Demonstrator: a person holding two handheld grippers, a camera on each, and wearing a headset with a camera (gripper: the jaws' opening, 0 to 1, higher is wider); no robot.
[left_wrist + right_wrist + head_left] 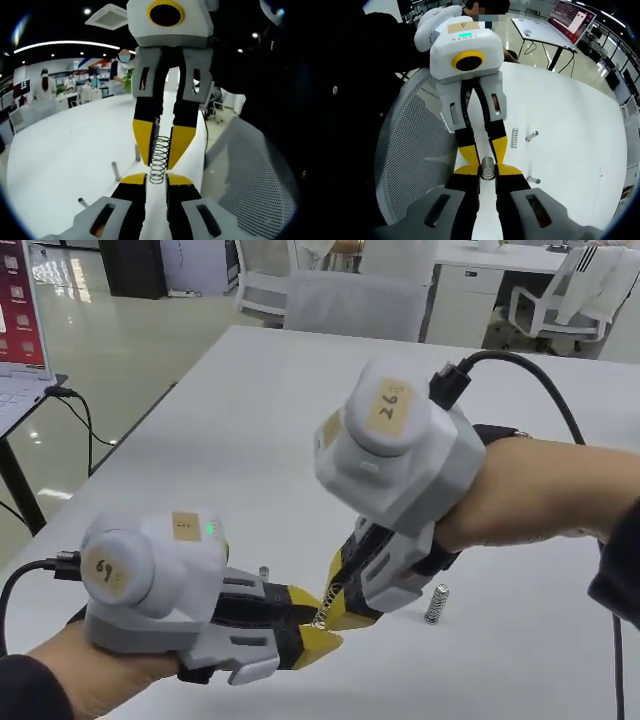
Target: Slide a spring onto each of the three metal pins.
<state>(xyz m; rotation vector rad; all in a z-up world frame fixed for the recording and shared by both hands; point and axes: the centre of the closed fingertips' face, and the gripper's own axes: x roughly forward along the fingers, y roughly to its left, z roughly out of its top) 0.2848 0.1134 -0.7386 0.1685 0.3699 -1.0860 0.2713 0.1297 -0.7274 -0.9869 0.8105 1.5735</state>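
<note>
A small steel spring [325, 606] hangs above the white table [230, 440] between the two grippers. The left gripper [312, 623] comes from the lower left and is shut on the spring's lower end [156, 176]. From above right, the right gripper [342, 592] is shut on the spring's upper part [488, 168]. In the left gripper view the right gripper's yellow fingers [144, 140] flank the coil. A second spring [436, 603] lies loose on the table, also seen in the right gripper view [514, 138]. Three bare upright pins [137, 151] [116, 170] [82, 202] stand on the table; one pin [264, 571] shows behind the left gripper.
A grey mesh chair back [410, 150] stands close to the table edge below the grippers. A laptop [15, 320] sits on a side desk at the left. Office chairs [355, 300] stand at the table's far end. People are at desks [45, 82] in the background.
</note>
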